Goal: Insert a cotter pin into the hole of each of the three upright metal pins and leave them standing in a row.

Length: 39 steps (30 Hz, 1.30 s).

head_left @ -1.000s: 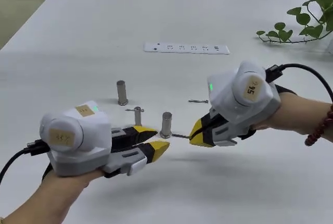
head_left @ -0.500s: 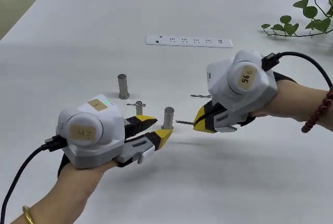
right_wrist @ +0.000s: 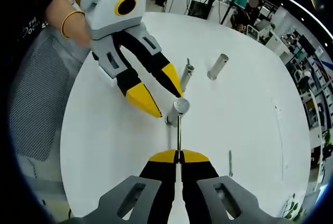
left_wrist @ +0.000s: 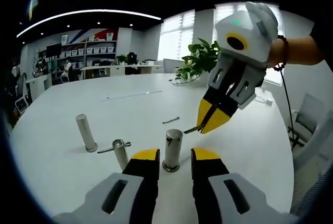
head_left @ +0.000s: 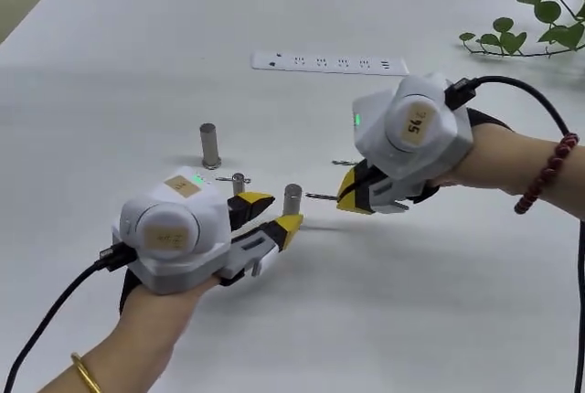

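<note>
Three upright metal pins stand on the white table: a far one [head_left: 208, 144], a middle one [head_left: 239, 183] with a cotter pin through its top, and a near one [head_left: 292, 199]. My left gripper [head_left: 272, 211] is open, its yellow-tipped jaws on either side of the near pin [left_wrist: 173, 148]. My right gripper [head_left: 345, 203] is shut on a cotter pin [head_left: 320, 196], which points at the near pin's top [right_wrist: 177, 110] from the right, its tip just short of it. The left gripper view shows the middle pin [left_wrist: 120, 152] and far pin [left_wrist: 86, 132].
A loose cotter pin [head_left: 345, 163] lies on the table behind the right gripper. A white power strip [head_left: 329, 63] lies farther back, and a trailing green plant [head_left: 530, 27] sits at the far right. Cables run from both grippers.
The left gripper has moved forward until its jaws flank the near pin. The right gripper has lifted its cotter pin from near the table to the height of that pin's top.
</note>
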Motion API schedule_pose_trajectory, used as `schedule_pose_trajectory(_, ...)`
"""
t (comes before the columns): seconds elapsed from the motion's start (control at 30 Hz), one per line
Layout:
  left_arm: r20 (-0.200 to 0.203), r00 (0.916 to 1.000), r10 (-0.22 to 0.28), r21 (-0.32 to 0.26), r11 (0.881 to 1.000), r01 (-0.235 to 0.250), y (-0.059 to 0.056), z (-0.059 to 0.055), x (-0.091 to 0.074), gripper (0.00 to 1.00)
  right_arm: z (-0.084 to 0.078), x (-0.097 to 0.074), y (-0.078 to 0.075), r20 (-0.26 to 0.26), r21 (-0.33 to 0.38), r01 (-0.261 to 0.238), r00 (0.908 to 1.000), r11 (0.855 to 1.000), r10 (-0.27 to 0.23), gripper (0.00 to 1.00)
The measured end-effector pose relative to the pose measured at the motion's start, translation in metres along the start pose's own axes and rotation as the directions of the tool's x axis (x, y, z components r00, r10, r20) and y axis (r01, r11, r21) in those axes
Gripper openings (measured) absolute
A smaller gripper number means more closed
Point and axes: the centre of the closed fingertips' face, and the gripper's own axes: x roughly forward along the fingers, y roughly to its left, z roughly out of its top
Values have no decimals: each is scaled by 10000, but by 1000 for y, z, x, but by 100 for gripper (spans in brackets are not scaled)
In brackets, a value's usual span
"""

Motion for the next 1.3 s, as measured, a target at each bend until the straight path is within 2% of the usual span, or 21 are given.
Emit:
schedule_pose_trajectory(0.47, -363, 9990, 259, -251, 9993, -268, 4, -15, 17, 16, -1, 7, -4, -120, -311, -155, 9998, 9994, 152, 0)
schedule_pose_trajectory(0.73, -418, 9987, 290, -288, 9991, -302, 3, -17, 20, 14, 0, 7, -8, -62, -357, -109, 9999, 9993, 107, 0)
schedule_pose_trajectory(1.3, -407, 9984, 389, -500, 9979, -409, 6, -18, 22, 11, 14, 8, -6, 123, -535, -127, 9998, 9985, 134, 0)
